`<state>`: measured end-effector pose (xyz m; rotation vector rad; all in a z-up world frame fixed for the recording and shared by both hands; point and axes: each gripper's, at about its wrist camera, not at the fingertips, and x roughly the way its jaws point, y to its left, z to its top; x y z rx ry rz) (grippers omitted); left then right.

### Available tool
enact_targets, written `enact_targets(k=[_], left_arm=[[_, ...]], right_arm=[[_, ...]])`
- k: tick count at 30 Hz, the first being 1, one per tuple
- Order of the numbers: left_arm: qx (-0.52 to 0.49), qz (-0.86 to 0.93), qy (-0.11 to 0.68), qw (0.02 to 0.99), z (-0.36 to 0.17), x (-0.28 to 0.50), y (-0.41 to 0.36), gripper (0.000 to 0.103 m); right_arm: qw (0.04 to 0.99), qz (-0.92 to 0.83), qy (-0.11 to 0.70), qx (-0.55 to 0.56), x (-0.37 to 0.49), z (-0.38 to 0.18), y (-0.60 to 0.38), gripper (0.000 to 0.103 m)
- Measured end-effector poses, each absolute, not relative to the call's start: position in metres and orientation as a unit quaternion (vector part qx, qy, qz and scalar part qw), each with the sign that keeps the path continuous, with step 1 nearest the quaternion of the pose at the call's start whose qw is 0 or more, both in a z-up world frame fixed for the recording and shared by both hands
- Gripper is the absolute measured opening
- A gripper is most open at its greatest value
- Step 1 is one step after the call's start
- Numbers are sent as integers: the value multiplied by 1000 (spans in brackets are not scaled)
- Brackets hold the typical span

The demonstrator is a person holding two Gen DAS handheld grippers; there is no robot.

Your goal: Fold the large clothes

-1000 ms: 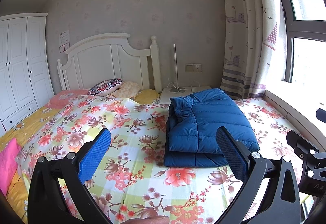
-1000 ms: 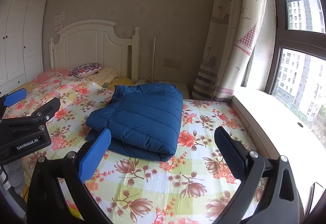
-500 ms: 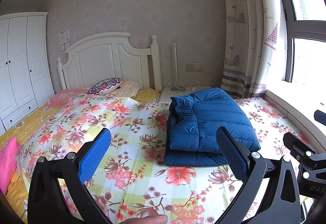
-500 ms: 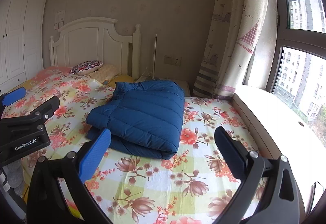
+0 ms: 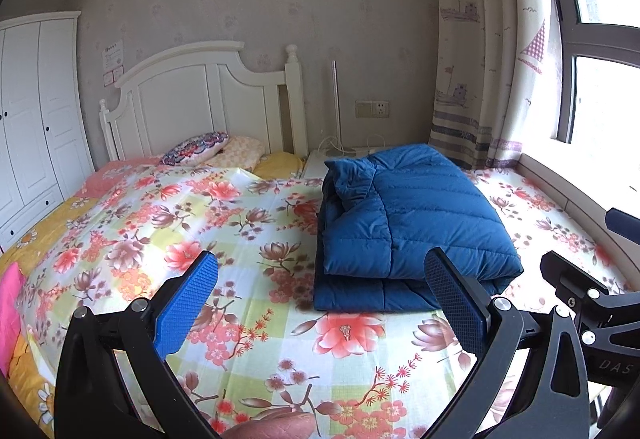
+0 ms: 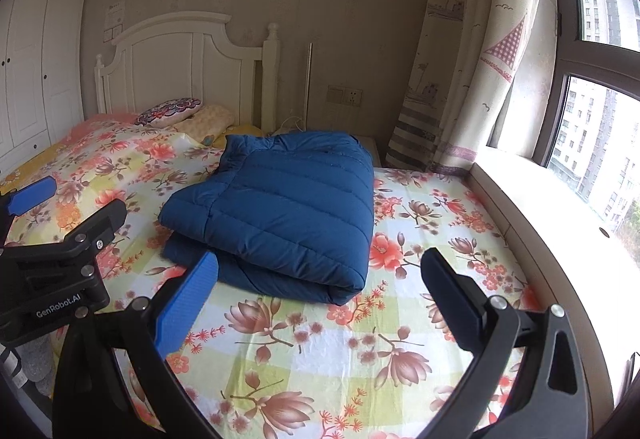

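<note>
hovering with both left gripper point(image 5: 320, 303) and right gripper point(image 6: 320, 299) fingers wide and empty, folded blue jacket point(image 6: 280, 207) lying ahead, seemingly finished.

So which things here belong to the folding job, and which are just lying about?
Job:
folded blue quilted puffer jacket
floral bedsheet
left tool, open
right tool, open

Lying about:
patterned round cushion
bright pink cloth
sailboat-print curtain
</note>
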<state>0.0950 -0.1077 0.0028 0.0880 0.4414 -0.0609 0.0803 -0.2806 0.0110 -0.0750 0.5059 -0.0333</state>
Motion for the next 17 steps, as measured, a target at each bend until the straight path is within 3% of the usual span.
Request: enact_targets(k=[8,11,17], left_arm=[[29,-36,223,974,-24,131,-107,99],[23,-60,266,962,-26,161,-95,99],[-31,55,320,945,-33,234,6,99]], right_arm=[[956,-6,293,-25,124,-18,-283,101],[952,-8,306,-13,142,-26,-294,101],[943,-104,311,53,173,-35,-390,100]])
